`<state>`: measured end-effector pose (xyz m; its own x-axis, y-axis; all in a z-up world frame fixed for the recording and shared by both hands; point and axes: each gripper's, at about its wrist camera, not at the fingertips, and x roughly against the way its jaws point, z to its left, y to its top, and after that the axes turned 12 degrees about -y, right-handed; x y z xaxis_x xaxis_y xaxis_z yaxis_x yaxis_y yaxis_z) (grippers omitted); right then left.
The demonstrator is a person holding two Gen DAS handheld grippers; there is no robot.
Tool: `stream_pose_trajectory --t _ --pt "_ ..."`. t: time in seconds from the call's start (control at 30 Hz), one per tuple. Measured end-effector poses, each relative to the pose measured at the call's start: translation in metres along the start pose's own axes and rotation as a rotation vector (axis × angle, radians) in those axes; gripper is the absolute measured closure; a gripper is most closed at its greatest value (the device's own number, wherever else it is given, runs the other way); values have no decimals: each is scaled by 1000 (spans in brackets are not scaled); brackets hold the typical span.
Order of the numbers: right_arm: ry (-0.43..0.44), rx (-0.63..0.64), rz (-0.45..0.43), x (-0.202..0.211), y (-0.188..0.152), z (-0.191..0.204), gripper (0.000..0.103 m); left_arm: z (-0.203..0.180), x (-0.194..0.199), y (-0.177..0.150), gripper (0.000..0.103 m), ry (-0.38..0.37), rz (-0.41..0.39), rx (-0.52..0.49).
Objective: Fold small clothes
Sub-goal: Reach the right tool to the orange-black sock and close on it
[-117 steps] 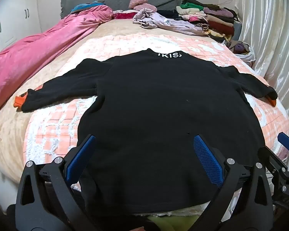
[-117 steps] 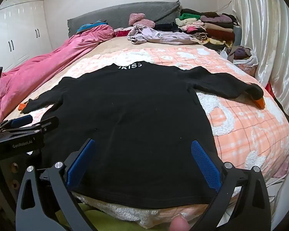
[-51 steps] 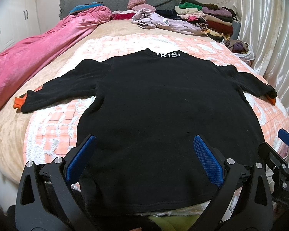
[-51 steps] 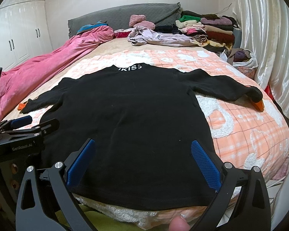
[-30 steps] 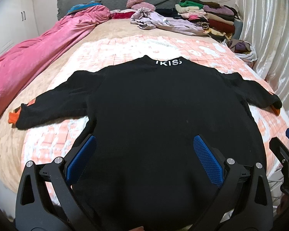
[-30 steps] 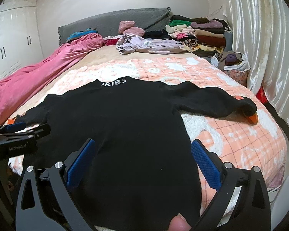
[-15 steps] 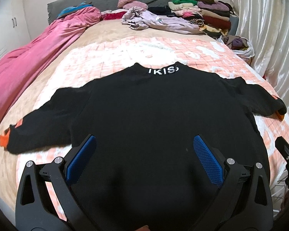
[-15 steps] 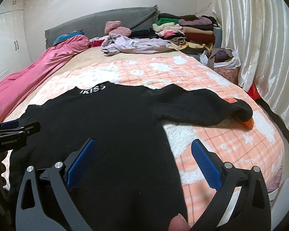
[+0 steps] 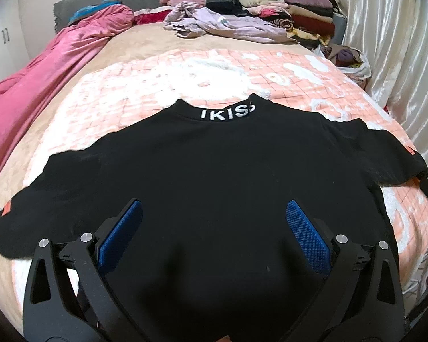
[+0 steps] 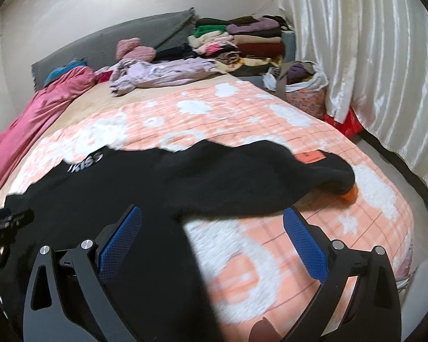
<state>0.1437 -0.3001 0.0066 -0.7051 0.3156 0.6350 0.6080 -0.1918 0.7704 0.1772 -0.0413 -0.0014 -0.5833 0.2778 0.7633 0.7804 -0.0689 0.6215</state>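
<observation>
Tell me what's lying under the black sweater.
The black sweater lies spread on an orange-and-white checked blanket, which shows all around it. What is directly beneath its body is covered.

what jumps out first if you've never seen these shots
A black sweater lies spread flat on the peach-and-white bedspread, sleeves out to both sides, white lettering on its collar. Both grippers are open over it: the left gripper above the body, the right gripper near the sleeve with the orange patch. A stack of folded clothes sits at the far right corner by the curtain.
</observation>
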Motion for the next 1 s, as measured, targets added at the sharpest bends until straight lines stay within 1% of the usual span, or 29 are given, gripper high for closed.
stream_pose_trajectory --t 0.13,0.2,0.33,0.47,0.53,0.6,0.7,0.73,0.77,0.8,0.87,0.9,0.97,1.0 --pt "-31 -58 9 -14 13 -22 4 -2 -11 9 9 -20 10 1" --pt "-63 -93 13 -21 21 -37 4 -3 -18 16 9 -28 19 7" --pt "-88 -175 36 -35 33 -72 4 -8 -29 26 9 -75 19 19" --pt "-64 -292 91 -48 41 -109 4 -14 -46 31 9 -121 27 42" --pt "-71 -345 112 -56 45 -127 4 -15 -55 30 9 -134 25 49" --pt "-98 -397 138 -69 49 -149 4 -15 -61 27 9 -135 18 42" --pt "-159 -388 145 -85 54 -168 4 -15 -69 21 9 -111 24 7" --pt "-166 -390 164 -95 54 -174 4 -15 -71 19 9 -105 28 -6" --pt "-154 -396 181 -105 53 -179 4 -14 -73 18 9 -105 29 -10" --pt "-139 -406 203 -114 52 -184 6 -12 -74 18 9 -106 31 -11" --pt "-147 -409 263 -134 47 -190 19 -9 -77 17 9 -107 36 -8" --pt "-149 -397 280 -142 45 -189 29 -8 -78 16 9 -107 37 -8" --pt "-135 -380 330 -159 39 -186 31 -7 -78 15 9 -104 37 -8" --pt "-109 -376 352 -165 35 -183 34 -7 -79 15 9 -104 37 -10"
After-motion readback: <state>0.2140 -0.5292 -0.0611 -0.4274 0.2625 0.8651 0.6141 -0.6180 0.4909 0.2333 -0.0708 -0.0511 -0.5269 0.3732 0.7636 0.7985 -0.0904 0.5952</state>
